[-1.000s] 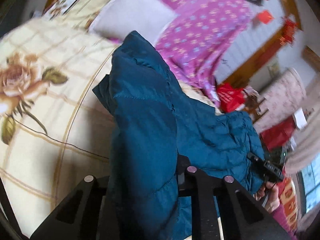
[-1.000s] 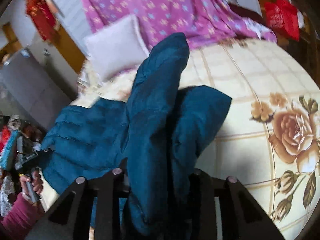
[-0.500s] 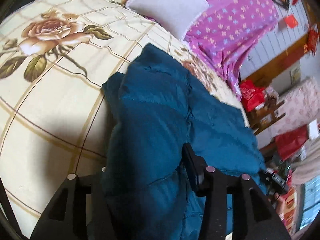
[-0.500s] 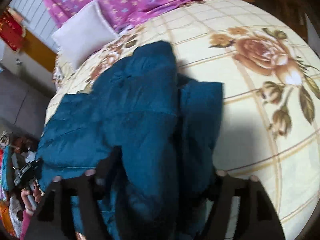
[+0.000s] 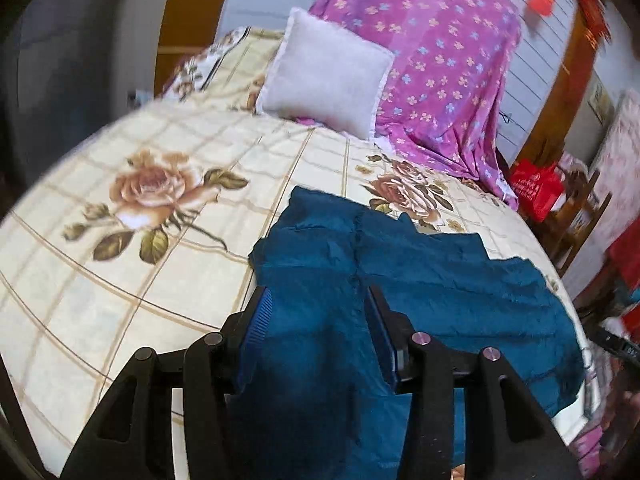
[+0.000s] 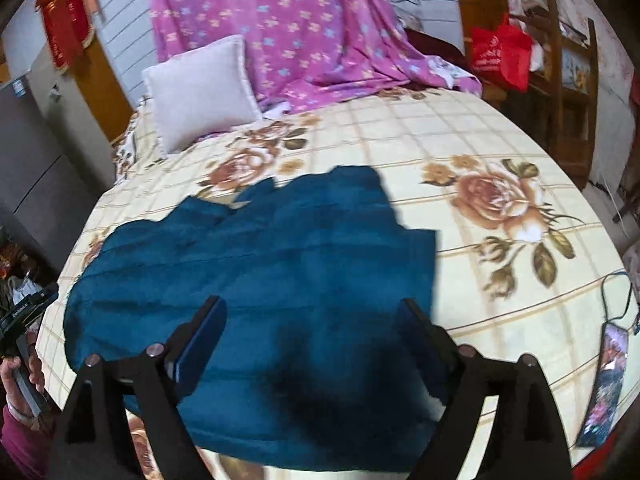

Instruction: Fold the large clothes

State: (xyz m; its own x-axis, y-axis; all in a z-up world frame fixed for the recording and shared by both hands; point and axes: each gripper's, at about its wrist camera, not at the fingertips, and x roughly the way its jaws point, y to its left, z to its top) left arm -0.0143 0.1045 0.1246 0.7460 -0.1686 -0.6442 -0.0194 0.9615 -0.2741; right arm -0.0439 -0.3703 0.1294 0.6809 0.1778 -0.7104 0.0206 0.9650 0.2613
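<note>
A large teal padded jacket (image 5: 440, 280) lies spread on the rose-print bed sheet (image 5: 140, 280). One folded part runs toward me between the fingers of my left gripper (image 5: 318, 312). Those jaws stand apart with the blue pads showing, and they do not press the fabric. In the right wrist view the jacket (image 6: 260, 248) lies flat below my right gripper (image 6: 310, 312). Its jaws are opening wide above the cloth and grip nothing. A hand in a magenta sleeve (image 6: 16, 420) shows at the lower left edge.
A white pillow (image 5: 328, 76) and a draped purple flowered cloth (image 5: 432, 40) sit at the head of the bed. A red bag (image 6: 500, 56) hangs by a wooden chair beyond the bed. A phone on a cable (image 6: 608, 380) lies on the sheet's right edge.
Both grippers were shut on the lifted jacket a second ago. They have let go, and the jacket has dropped flat onto the bed. Both views have drawn back from it.
</note>
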